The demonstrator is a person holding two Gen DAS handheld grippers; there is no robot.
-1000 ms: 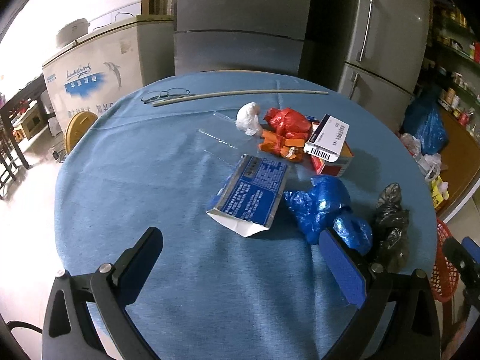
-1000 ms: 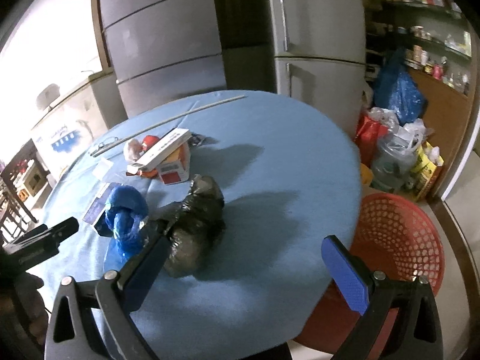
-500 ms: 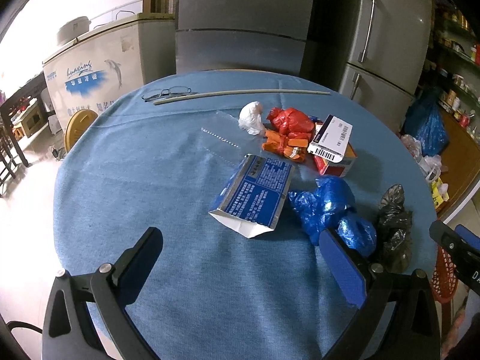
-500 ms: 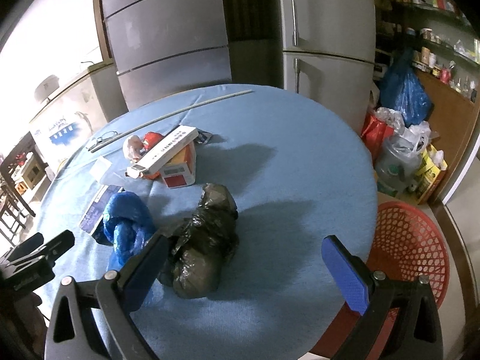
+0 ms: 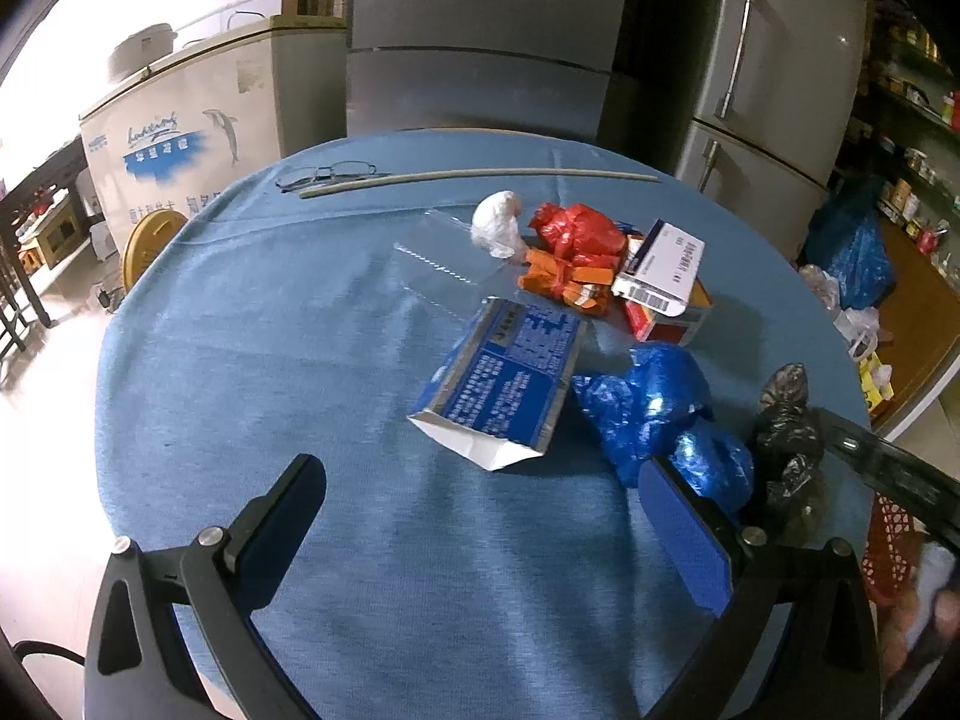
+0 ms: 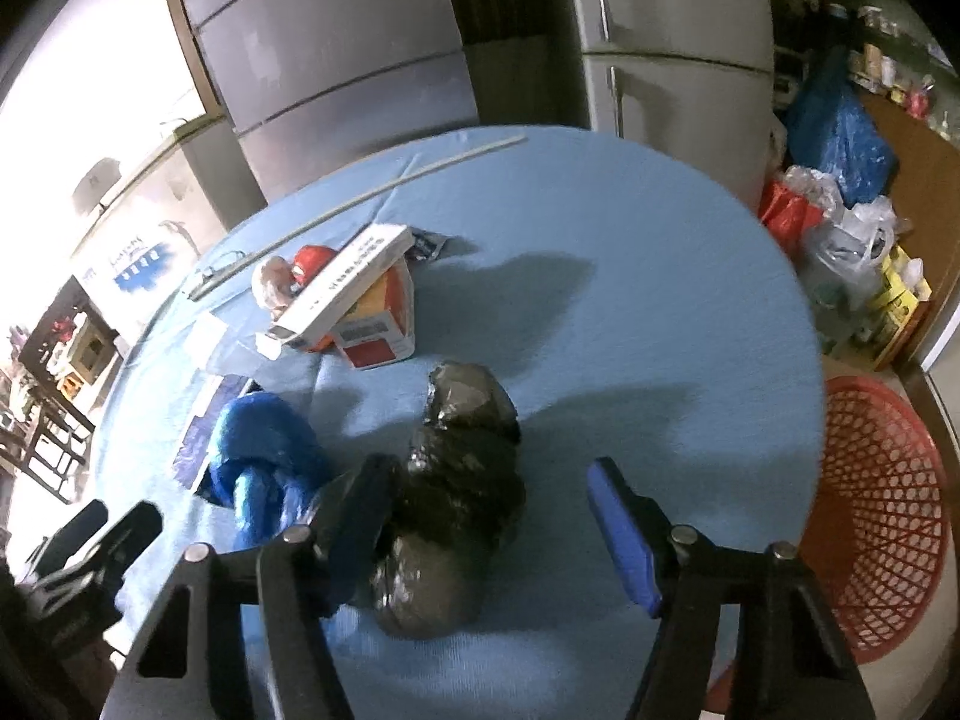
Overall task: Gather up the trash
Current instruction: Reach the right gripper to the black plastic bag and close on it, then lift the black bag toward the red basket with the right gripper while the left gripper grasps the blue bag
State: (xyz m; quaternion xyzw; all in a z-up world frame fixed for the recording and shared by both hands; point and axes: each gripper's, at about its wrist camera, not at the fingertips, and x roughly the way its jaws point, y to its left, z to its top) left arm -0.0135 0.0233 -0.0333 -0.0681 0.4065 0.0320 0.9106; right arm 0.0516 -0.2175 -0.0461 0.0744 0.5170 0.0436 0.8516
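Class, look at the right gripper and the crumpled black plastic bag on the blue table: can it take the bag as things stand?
Probably yes. The right gripper has just been closing; the crumpled black plastic bag lies between its fingers, the right pad not yet touching. Nothing blocks it.

Left gripper wide apart over blue tablecloth, blue carton, blue bag

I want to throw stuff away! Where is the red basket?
In the right wrist view the red basket sits on the floor at the right, just off the round table's edge, below the heap of bags.
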